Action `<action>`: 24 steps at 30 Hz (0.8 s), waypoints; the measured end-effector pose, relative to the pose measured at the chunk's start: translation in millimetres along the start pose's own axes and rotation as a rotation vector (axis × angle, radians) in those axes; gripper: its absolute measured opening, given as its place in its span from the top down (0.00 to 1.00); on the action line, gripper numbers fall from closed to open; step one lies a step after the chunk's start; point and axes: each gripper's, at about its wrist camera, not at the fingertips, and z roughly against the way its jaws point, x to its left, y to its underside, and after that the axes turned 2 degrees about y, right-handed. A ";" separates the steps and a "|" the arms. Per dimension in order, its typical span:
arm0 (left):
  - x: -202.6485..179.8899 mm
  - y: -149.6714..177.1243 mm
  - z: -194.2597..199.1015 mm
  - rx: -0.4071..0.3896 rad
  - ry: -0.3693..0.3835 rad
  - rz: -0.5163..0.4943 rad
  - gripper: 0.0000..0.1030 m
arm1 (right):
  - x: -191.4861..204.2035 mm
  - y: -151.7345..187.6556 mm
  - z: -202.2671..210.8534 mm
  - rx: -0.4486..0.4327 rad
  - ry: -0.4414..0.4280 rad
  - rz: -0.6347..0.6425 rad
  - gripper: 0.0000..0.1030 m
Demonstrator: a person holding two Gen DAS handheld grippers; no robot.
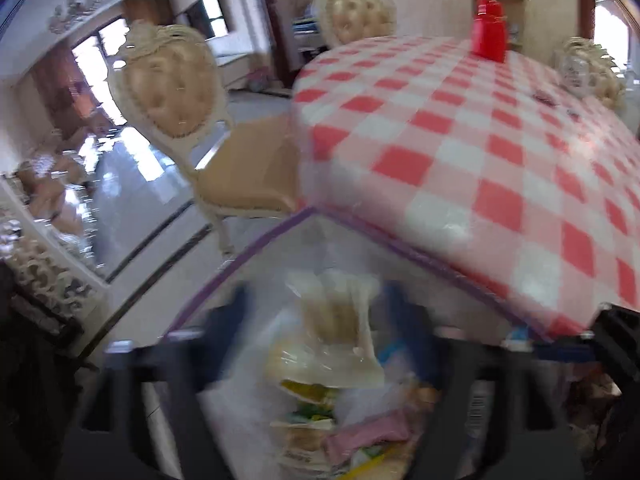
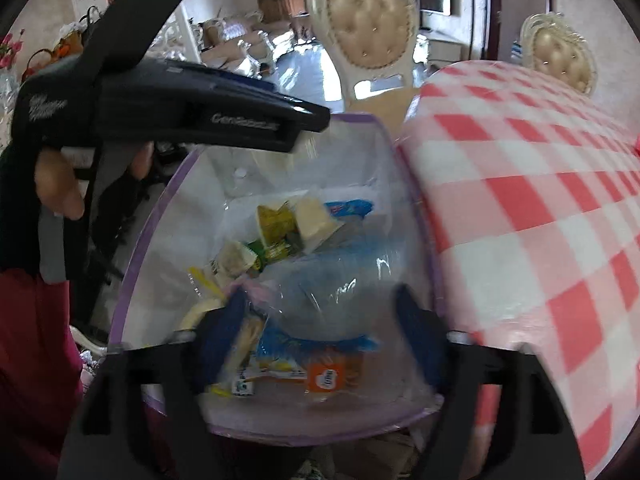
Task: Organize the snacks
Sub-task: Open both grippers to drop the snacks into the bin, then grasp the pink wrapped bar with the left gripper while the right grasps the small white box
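Crinkly clear-plastic snack packets (image 2: pixel 304 276) lie heaped in the translucent purple-rimmed bin (image 2: pixel 132 280) beside the checked table (image 2: pixel 540 208); judged light, soft, slippery, best pinched at a sealed edge; both my left hand-held gripper (image 1: pixel 320 320) and right hand-held gripper (image 2: pixel 320 312) hang spread, empty.

Both grippers angle downward, left gripper (image 1: pixel 320 316) and right gripper (image 2: pixel 320 312) with jaws spread wide; a hand (image 2: pixel 60 184) grips the left handle.
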 end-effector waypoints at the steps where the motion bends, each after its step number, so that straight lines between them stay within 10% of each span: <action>1: 2.8 -0.1 0.3 -0.006 -0.025 0.016 0.15 | 2.3 1.1 -2.2 0.013 0.010 0.013 0.18; 12: -54.2 -33.0 19.9 -0.099 0.197 0.062 0.04 | -42.9 19.1 66.0 -0.122 0.147 -0.062 0.16; 24: -245.6 -165.4 -30.2 -0.139 0.465 0.122 0.02 | -270.0 91.5 154.0 -0.229 0.511 -0.412 0.16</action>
